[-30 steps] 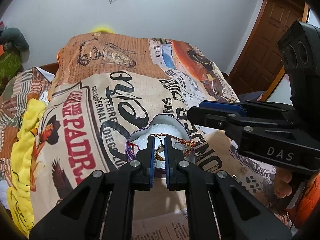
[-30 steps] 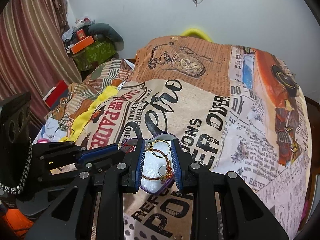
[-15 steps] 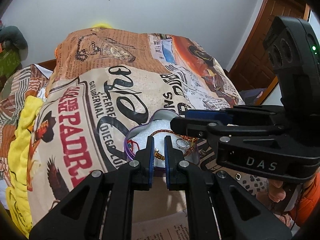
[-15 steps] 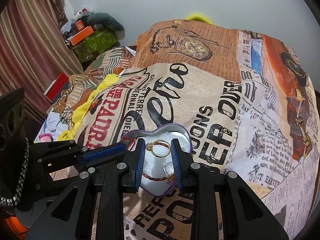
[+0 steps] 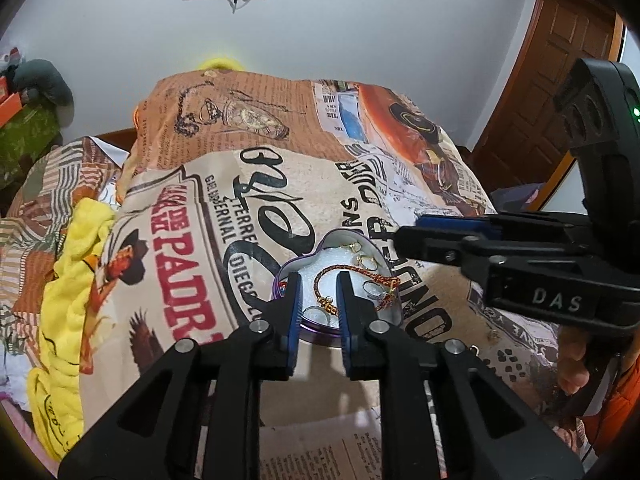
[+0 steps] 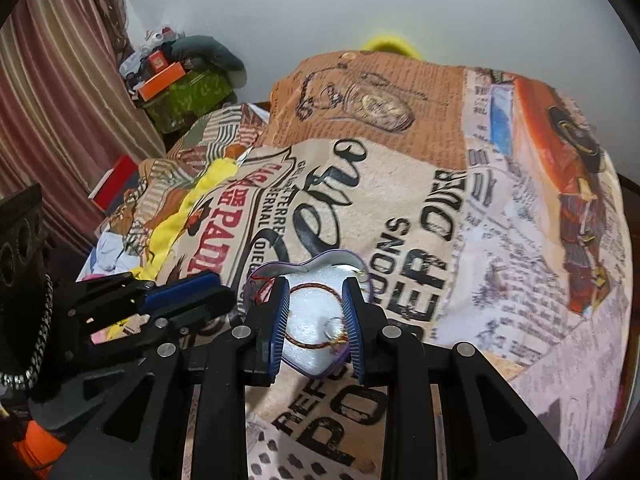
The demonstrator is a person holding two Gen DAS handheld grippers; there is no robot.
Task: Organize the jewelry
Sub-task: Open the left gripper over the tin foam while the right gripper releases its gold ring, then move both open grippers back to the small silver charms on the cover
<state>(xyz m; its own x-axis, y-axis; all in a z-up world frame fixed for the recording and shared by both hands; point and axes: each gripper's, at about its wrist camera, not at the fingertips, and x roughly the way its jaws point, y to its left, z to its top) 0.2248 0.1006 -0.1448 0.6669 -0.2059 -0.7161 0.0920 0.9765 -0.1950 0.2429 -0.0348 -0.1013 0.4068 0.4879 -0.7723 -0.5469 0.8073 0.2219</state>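
One heart-shaped tin (image 5: 320, 250) sits on the printed blanket (image 5: 192, 216) covering the bed, and all the jewelry I can find lies inside it on a white liner. From my left wrist view I count one braided red-and-gold bracelet (image 5: 332, 272) looped across the middle, two gold rings (image 5: 366, 261) at the far side, one silver ring (image 5: 371, 289) on the right and one more silver ring (image 5: 316, 315) at the near edge. A thin red thread (image 6: 262, 286) hangs over the tin's left rim in my right wrist view.

Both of my tools hang over the near part of the tin. My left gripper (image 5: 318, 300) has its jaws parted with a clear gap, nothing between them; the bracelet and the near ring show through the gap below. My right gripper (image 6: 314, 322) is also released, its jaws spread wider, framing the bracelet loop (image 6: 316, 316) and one clear ring (image 6: 333, 326) on the liner. I cannot tell whether either tip touches the tin.

In the left view the right tool reaches in from the right, its fingertips (image 5: 412, 236) just beside the tin's far right edge. In the right view the left tool comes in from the left, its blue pads (image 6: 180, 286) close to the tin's left rim.

One yellow cloth (image 5: 76, 264) is bunched on the bed to the left, well apart from the tin.
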